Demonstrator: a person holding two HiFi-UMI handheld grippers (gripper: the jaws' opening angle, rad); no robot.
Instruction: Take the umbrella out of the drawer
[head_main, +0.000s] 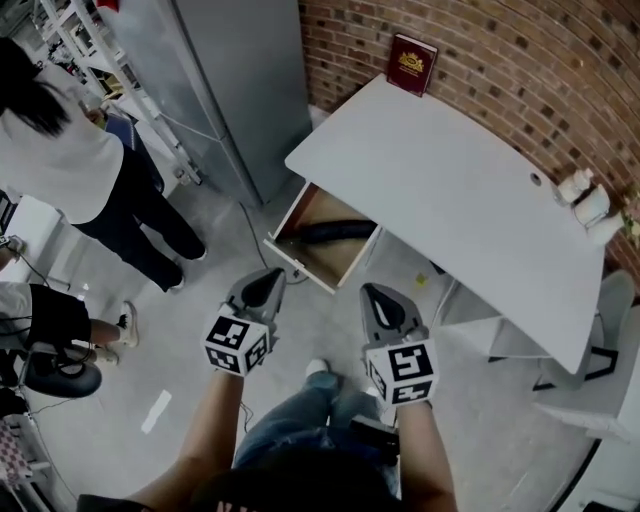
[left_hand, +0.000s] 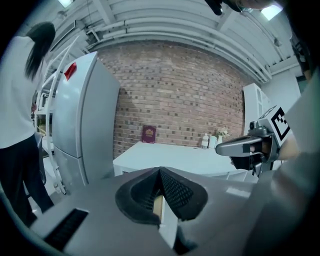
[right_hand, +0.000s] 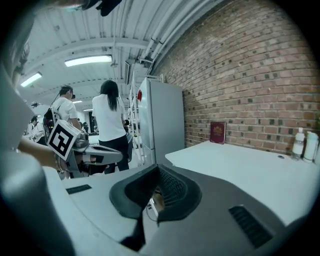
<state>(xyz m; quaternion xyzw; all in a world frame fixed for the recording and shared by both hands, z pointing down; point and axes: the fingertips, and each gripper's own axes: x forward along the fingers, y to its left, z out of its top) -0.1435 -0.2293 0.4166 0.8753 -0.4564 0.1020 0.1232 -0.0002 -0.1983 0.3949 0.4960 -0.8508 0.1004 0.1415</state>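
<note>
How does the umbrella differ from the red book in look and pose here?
The umbrella is black and long; the red book is flat and rectangular. The umbrella lies down inside the open drawer; the red book stands upright on the desk against the brick wall. Shared: neither is touched; the left gripper and right gripper are shut, empty, short of the drawer.
</note>
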